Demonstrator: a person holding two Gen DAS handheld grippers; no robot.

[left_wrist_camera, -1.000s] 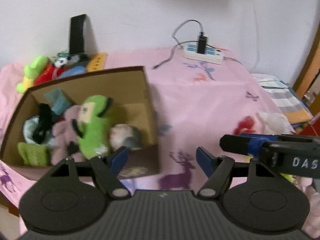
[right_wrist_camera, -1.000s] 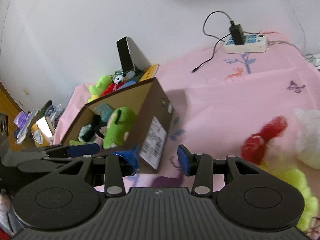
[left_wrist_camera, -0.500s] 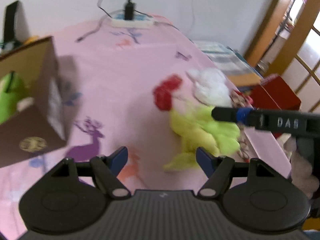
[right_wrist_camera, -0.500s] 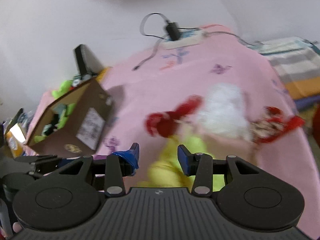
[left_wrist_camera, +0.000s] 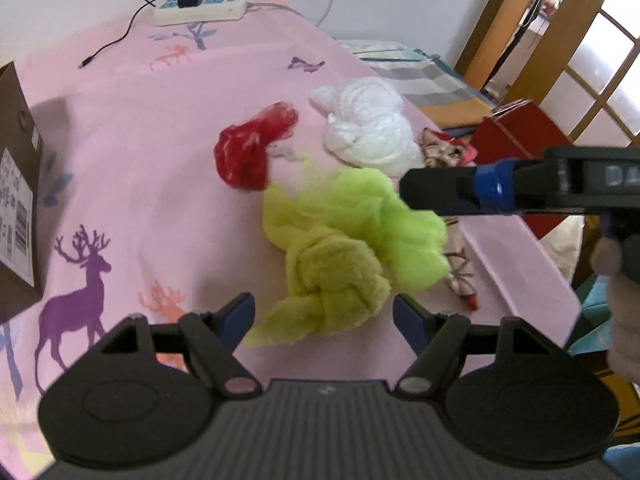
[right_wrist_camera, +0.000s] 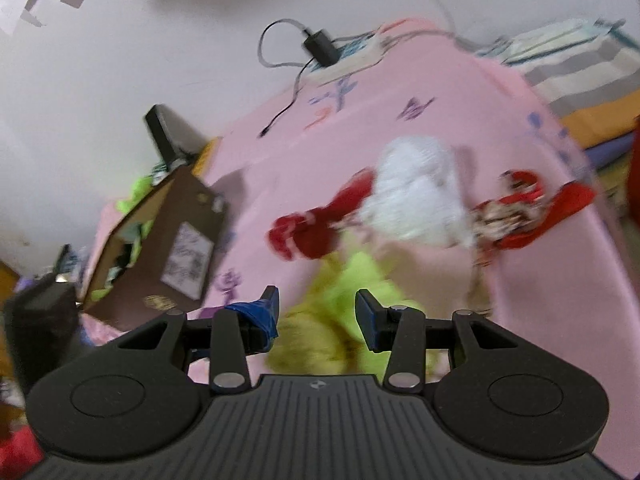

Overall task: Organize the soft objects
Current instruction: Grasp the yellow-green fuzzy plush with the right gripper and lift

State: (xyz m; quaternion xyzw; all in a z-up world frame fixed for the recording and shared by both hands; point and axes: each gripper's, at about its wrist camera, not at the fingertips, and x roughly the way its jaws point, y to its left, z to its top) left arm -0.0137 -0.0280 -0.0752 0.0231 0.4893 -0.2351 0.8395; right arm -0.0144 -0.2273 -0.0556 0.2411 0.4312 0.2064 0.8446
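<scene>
**Both claws wide over the yellow-green fluff**

Left gripper (left_wrist_camera: 324,316): jaws wide, nothing pinched. Knotted yellow-green plush (left_wrist_camera: 344,256) sits mid-frame on the pink sheet (left_wrist_camera: 132,152), its lower end between the blue pads, no contact visible. Red tuft (left_wrist_camera: 250,152) just above it, white fluffy piece (left_wrist_camera: 366,124) upper right of that. Right gripper (right_wrist_camera: 316,314): also spread, empty, same yellow-green plush blurred behind the gap. Cardboard box (right_wrist_camera: 168,248) holding other soft toys is left of centre in the right view, well apart from the pile. Power strip (left_wrist_camera: 200,6) at top edge.
</scene>
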